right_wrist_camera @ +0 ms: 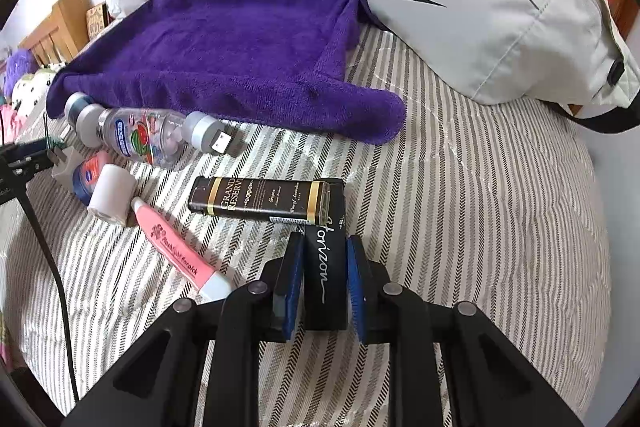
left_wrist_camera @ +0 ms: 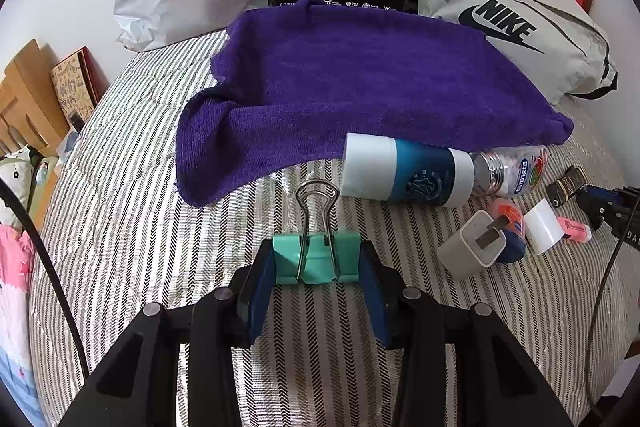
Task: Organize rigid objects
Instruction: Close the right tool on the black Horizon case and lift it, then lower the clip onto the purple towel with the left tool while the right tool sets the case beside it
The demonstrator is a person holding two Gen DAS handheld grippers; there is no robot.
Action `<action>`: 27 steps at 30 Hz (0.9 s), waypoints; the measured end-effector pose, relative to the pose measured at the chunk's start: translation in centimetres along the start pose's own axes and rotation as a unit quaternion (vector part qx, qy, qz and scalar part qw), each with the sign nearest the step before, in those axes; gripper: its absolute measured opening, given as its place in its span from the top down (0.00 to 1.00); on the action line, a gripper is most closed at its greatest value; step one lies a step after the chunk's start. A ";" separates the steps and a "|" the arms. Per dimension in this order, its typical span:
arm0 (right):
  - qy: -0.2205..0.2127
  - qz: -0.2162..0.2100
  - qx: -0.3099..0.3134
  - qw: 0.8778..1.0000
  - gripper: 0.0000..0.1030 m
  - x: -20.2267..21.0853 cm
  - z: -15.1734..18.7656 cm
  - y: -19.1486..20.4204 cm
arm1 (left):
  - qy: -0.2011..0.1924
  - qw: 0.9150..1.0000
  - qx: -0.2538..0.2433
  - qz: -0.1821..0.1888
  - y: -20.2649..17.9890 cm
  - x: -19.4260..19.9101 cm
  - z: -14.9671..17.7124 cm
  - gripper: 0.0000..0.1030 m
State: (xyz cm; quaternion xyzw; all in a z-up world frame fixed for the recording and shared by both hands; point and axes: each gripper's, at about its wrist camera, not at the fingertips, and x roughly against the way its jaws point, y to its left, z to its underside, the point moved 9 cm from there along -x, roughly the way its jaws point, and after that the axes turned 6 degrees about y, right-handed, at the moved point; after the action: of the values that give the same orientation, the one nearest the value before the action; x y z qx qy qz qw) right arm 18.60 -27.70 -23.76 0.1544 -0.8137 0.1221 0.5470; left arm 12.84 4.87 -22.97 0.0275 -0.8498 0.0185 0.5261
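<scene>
Striped bedding [left_wrist_camera: 120, 167] lies under everything. Nearest, the left gripper [left_wrist_camera: 318, 263] clamps a mint-green binder clip [left_wrist_camera: 316, 257], its wire handles pointing away. The right gripper [right_wrist_camera: 323, 267] is closed on a slim black box [right_wrist_camera: 325, 267] with white script lettering. Beyond that lies a dark "Grand Reserve" lighter [right_wrist_camera: 260, 199], then a purple towel [left_wrist_camera: 352, 79].

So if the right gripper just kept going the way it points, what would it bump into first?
Probably the brown Grand Reserve box: it lies right beyond the black box clamped in the right gripper. Depth is uncertain.
</scene>
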 end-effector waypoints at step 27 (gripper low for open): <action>-0.065 -0.072 -0.024 0.995 0.79 7.0 -6.9 1.5 | -0.047 0.998 0.032 0.017 2.5 7.7 -4.4 0.62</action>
State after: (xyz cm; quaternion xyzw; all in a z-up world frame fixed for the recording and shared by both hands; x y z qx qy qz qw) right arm 21.39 -24.57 -14.74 0.2066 -0.8371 0.0525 0.5037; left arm 13.15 7.37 -14.13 0.0306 -0.8728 0.0530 0.4842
